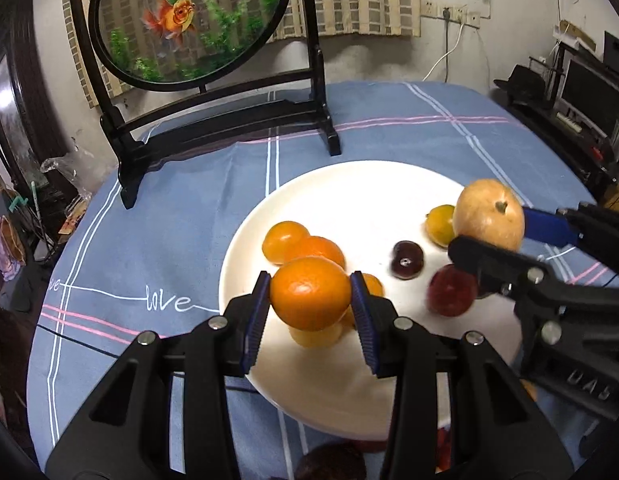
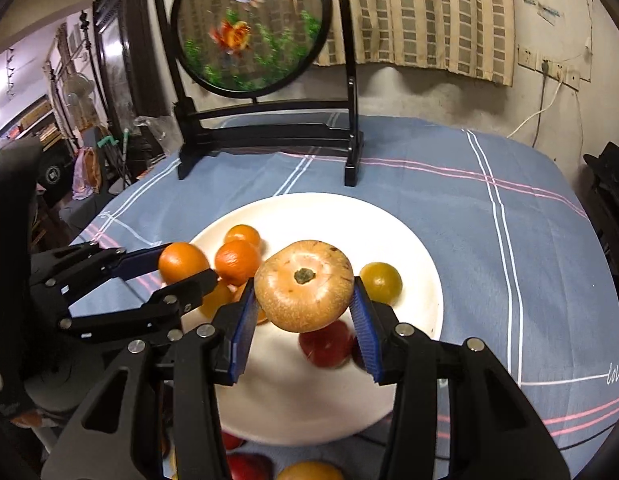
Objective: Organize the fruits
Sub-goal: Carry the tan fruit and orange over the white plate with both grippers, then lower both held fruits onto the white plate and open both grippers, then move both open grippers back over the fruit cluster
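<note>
A white plate (image 1: pixel 349 184) (image 2: pixel 389 220) lies on the blue tablecloth. My left gripper (image 1: pixel 311 300) is shut on an orange mandarin (image 1: pixel 309 292), held above the plate's near left part; it also shows in the right wrist view (image 2: pixel 183 262). My right gripper (image 2: pixel 303 300) is shut on a tan pear-like fruit (image 2: pixel 305 284) (image 1: pixel 489 214), held above the plate's right side. On the plate lie several mandarins (image 1: pixel 285 240), a yellow fruit (image 1: pixel 441 224) (image 2: pixel 381 282), a dark plum (image 1: pixel 407 260) and a red fruit (image 1: pixel 451 290) (image 2: pixel 325 344).
A round goldfish screen on a black stand (image 1: pixel 213 120) (image 2: pixel 269 136) stands at the back of the table. More red and orange fruits (image 2: pixel 245 464) lie on the cloth near the plate's front edge, a dark one (image 1: pixel 329 464) among them. Furniture crowds both table sides.
</note>
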The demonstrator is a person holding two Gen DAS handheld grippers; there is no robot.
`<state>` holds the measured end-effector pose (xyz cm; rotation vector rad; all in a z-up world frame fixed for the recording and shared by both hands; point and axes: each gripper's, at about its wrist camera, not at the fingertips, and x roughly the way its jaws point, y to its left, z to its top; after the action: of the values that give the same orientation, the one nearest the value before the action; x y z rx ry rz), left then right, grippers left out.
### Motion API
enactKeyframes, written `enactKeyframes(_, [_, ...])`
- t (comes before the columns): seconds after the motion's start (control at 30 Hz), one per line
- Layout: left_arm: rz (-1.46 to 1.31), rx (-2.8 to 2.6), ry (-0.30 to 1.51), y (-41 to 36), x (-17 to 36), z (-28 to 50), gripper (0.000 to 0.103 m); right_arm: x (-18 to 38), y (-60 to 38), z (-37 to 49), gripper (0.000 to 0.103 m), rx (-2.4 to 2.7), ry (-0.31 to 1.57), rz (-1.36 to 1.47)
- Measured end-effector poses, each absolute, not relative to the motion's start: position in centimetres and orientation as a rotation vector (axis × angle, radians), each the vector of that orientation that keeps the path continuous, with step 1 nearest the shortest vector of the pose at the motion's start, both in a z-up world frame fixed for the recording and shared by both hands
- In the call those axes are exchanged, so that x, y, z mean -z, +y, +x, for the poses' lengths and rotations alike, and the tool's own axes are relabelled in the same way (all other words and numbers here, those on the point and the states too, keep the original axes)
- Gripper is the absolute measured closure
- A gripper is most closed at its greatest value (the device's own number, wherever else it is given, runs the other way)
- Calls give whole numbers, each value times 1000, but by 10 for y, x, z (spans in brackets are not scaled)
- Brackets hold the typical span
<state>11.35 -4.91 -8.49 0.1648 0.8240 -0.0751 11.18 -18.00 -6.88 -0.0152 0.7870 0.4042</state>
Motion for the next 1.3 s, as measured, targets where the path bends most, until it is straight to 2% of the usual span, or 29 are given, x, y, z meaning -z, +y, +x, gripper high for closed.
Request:
enactKeyframes(0.5, [195, 59, 814, -52, 102, 122, 62, 94, -173, 157, 55, -367, 889, 45])
enactKeyframes(0.53, [201, 59, 809, -52, 102, 122, 60, 94, -174, 158, 53, -365, 885, 59])
enactKeyframes(0.57, [206, 58, 806, -53, 102, 121, 50, 93, -175, 158, 50, -374, 876, 71])
enactKeyframes(0.6, [211, 55, 798, -53, 102, 120, 45, 91, -176, 156, 35, -382, 860, 82])
enactKeyframes(0.63, [210, 54, 792, -53, 102, 120, 44, 89, -177, 154, 34, -384, 846, 87])
enactKeyframes(0.83, [201, 51, 780, -49, 95, 111, 44, 76, -183, 137, 34, -379, 802, 58])
enactKeyframes(0.9, [190, 44, 775, -46, 90, 106, 34, 72, -187, 130, 34, -381, 797, 61])
enactKeyframes(1.17, [139, 98, 714, -24, 60, 48, 31, 65, -206, 57, 34, -408, 780, 30])
enactKeyframes(1.3, [190, 138, 730, -19, 67, 9, 31, 73, -206, 12, 34, -413, 774, -83])
